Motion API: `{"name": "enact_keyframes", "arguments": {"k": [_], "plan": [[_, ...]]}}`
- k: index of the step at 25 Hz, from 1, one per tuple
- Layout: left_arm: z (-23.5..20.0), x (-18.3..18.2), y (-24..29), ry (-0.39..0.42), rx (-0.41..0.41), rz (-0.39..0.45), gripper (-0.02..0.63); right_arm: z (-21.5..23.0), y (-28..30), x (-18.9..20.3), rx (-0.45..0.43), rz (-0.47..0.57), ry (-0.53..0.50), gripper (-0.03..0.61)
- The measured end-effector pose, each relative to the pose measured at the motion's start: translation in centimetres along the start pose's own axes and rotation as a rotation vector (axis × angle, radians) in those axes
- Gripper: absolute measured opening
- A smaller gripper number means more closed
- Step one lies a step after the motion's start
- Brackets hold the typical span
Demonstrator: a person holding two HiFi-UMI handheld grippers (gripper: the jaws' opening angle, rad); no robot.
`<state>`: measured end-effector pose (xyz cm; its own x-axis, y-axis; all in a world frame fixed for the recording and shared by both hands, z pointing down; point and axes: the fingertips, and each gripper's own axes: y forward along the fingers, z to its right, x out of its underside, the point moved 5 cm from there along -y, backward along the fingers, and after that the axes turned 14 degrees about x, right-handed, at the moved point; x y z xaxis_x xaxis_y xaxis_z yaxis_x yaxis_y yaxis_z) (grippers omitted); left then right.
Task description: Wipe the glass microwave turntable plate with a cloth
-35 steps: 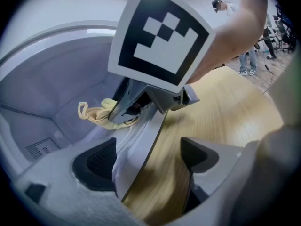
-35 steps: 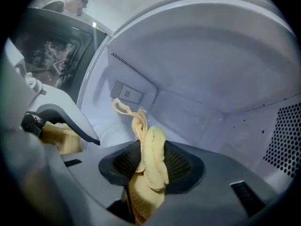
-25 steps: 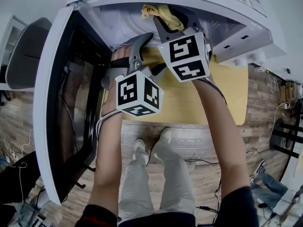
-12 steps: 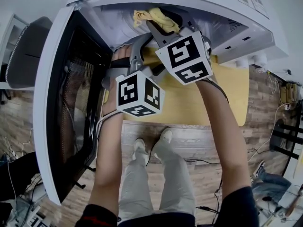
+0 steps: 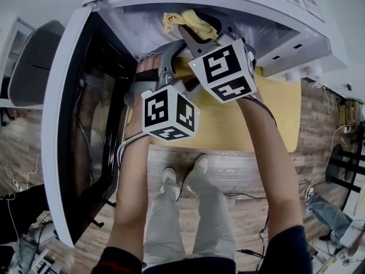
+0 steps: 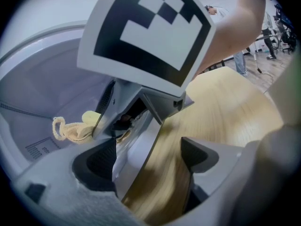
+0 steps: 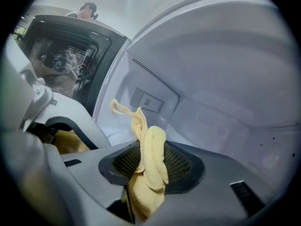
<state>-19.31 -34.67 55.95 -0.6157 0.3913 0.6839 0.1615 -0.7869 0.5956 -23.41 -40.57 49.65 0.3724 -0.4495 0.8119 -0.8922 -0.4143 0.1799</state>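
My right gripper [image 5: 191, 30] reaches into the open microwave [image 5: 296, 36] and is shut on a yellow cloth [image 5: 185, 20]. In the right gripper view the cloth [image 7: 150, 157] bunches between the pads of that gripper [image 7: 150, 168], with a loop sticking up in front of the white cavity wall [image 7: 211, 79]. My left gripper [image 5: 174, 50] sits lower left, at the cavity's front edge. Its jaws [image 6: 149, 157] stand apart, with a pale slanted edge and blurred wood showing between them. The cloth [image 6: 75, 130] shows beyond. I cannot make out the glass plate clearly in any view.
The microwave door [image 5: 85, 113] hangs open at the left, with its dark mesh window facing me. A wooden table [image 5: 276, 113] carries the microwave. A grey chair [image 5: 28, 61] stands far left, and cables lie on the wood floor [image 5: 251, 210].
The right gripper has carried the cloth a little to the left inside the cavity, then eased back slightly. The left gripper has barely moved.
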Motion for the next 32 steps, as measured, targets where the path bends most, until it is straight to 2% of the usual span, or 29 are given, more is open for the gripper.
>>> {"name": "enact_keyframes", "arguments": {"k": [11,22,32], "plan": [[0.0,0.0,0.1,0.003,0.002,0.000,0.423,1.4,-0.3,0.8,0.060,-0.042,0.006,0.153],[0.1,0.0,0.0,0.004,0.001,0.003,0.423,3.6,-2.0,2.5,0.192,-0.102,0.021,0.153],[0.0,0.0,0.0,0.005,-0.003,0.002,0.423,3.5,-3.2,2.9,0.234,-0.121,0.038,0.152]]}}
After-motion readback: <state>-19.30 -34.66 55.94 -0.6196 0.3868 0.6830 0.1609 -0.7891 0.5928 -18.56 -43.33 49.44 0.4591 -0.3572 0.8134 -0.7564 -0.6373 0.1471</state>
